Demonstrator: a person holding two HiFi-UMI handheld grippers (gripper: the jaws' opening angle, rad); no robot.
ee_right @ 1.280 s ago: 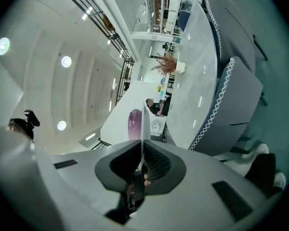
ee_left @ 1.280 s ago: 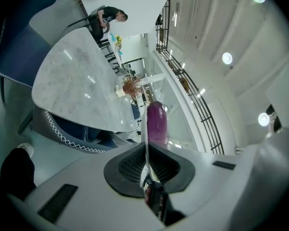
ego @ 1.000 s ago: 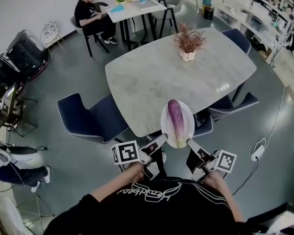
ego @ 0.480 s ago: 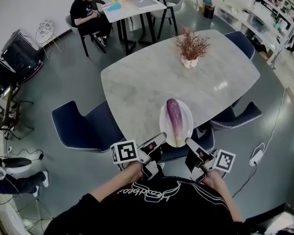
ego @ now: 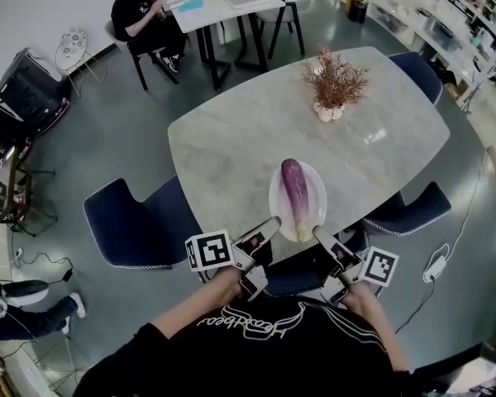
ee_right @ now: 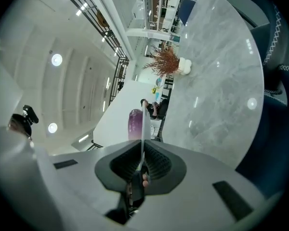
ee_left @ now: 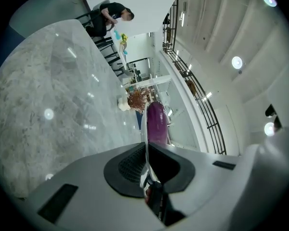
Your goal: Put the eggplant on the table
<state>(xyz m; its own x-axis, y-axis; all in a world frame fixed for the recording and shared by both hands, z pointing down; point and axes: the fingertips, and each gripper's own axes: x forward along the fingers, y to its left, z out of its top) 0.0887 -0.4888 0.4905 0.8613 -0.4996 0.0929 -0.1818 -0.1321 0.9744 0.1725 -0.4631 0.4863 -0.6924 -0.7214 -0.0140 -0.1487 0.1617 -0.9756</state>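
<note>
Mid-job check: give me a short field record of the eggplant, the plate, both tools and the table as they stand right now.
eggplant: purple, lying lengthwise on the plate
plate: white, gripped at its near rim from both sides, over the table's near edge; contact with the table cannot be told
left tool: shut on the plate's rim
right tool: shut on the plate's rim
table: grey stone-look top, potted plant toward the far side
status: plate not released
</note>
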